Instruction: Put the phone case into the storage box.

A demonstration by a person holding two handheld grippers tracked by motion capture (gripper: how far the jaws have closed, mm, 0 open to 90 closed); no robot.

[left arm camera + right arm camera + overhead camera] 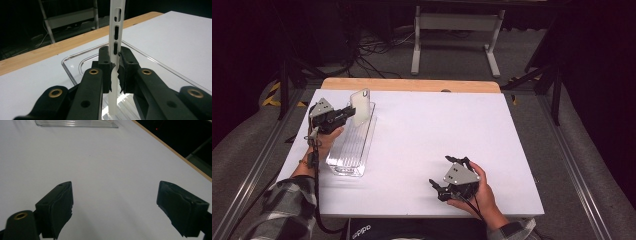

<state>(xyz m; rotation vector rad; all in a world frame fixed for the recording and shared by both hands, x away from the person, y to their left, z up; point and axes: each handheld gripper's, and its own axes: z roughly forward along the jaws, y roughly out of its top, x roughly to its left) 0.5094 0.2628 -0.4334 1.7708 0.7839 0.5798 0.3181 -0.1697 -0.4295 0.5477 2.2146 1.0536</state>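
A person sits at a white counter [422,140], holding a two-jaw claw in each hand. The left claw [351,113], at the far left of the counter, is clamped on a thin, pale, translucent phone case [361,106], which it holds upright on edge. In the left gripper view, the jaws pinch the case's narrow side [115,50] between them, with the slotted button openings showing just above the pads; the lower end of the case hangs down inside the tray. That clear plastic tray [353,145], long and narrow with ribbed slots along its floor, lies lengthwise on the counter beneath the case, and its far rim [75,60] curves just beyond the jaws. Whether the case already touches the tray's floor cannot be told. The right claw [438,189] rests low near the front edge of the counter, well apart from the tray, with its jaws spread wide and nothing between them; the right gripper view looks across bare white surface toward the tray's end [75,123]. Judged from this, the case has been picked up and brought over the tray's far end, standing on edge. What remains seems to be seating it in a slot and letting go.
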